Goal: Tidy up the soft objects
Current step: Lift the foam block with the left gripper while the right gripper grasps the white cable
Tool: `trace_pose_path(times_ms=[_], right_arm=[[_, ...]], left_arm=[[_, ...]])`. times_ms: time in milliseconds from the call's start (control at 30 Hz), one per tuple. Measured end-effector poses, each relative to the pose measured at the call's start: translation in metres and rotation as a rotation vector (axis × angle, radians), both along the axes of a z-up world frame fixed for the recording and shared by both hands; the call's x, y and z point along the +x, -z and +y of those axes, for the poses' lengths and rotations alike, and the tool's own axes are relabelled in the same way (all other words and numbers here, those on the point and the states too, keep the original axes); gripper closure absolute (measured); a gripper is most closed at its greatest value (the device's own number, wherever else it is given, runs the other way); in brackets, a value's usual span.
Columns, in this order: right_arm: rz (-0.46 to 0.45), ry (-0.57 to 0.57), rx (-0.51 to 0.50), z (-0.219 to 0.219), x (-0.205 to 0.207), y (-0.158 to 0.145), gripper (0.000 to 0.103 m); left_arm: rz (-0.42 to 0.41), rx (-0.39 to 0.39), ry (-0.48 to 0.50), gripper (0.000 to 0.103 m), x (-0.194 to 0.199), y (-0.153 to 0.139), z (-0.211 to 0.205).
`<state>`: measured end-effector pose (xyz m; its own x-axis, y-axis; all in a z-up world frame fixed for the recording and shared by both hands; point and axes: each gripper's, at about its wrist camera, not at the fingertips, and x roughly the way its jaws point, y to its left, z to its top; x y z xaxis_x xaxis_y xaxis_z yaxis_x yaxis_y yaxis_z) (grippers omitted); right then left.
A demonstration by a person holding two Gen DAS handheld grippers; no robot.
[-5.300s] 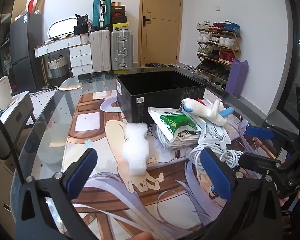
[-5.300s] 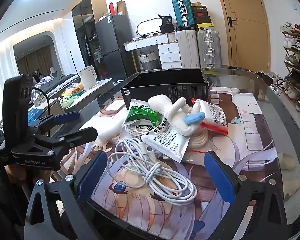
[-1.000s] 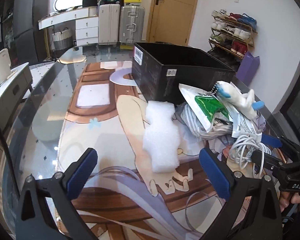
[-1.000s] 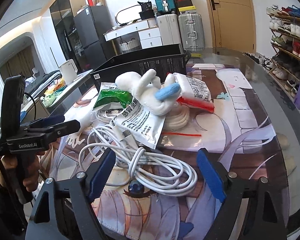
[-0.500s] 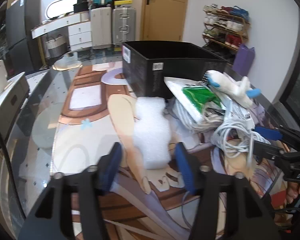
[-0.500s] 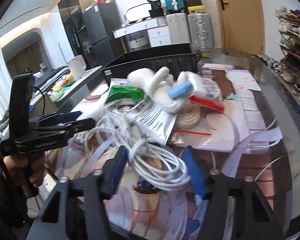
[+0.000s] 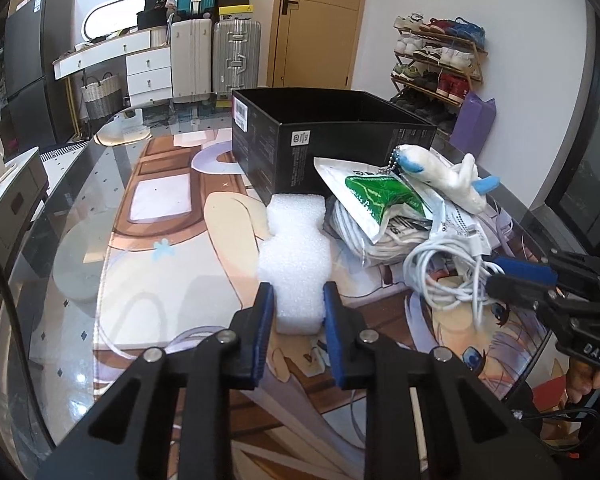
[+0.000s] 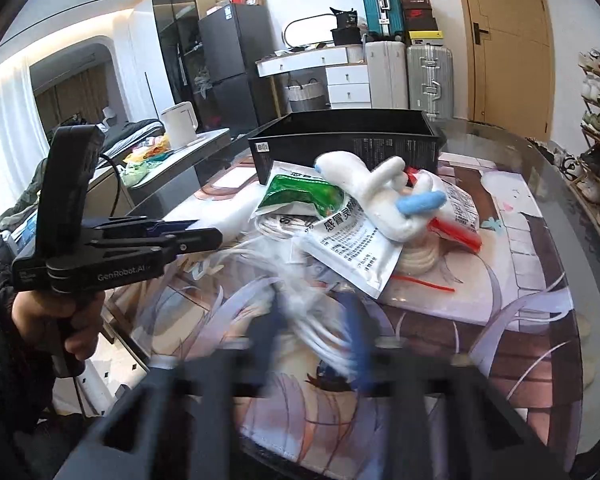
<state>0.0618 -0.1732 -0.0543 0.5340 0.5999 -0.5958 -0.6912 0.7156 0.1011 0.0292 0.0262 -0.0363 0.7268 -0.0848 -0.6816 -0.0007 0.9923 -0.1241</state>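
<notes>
Closing both jaws just now, I pinch the white foam block (image 7: 296, 264) with my left gripper (image 7: 298, 304) and the white coiled cable (image 8: 320, 320) with my right gripper (image 8: 312, 332), bare glass tabletop (image 7: 80, 240) lying open leftward.

The black body of the left gripper (image 8: 196, 236), held at the left of the right wrist view, carried the pale lettering "GenRobot.AI". In the left wrist view, the black body of the right gripper (image 7: 516, 280), off to the right of the blue pads, bore the white letters "DAS". The white foil sachet (image 8: 352, 252) ahead of the right gripper showed bold Chinese characters, "感冒灵" legible. The open black cardboard box (image 7: 340, 156) beyond had white stickers whose print was too small to read.
</notes>
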Motion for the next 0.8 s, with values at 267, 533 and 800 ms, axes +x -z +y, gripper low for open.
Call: trace_pose_path(times_ms=[267, 533, 800], right_arm=[[-0.009, -0.001, -0.026, 0.0, 0.0, 0.001, 0.082], [-0.019, -0.014, -0.046, 0.003, 0.002, -0.002, 0.071], [-0.03, -0.051, -0.084, 0.016, 0.013, -0.004, 0.069]], left_arm=[[-0.007, 0.002, 0.006, 0.081, -0.004, -0.003, -0.002], [-0.036, 0.003, 0.007, 0.081, -0.011, -0.015, -0.002], [-0.086, -0.001, 0.01, 0.081, -0.017, -0.031, 0.0]])
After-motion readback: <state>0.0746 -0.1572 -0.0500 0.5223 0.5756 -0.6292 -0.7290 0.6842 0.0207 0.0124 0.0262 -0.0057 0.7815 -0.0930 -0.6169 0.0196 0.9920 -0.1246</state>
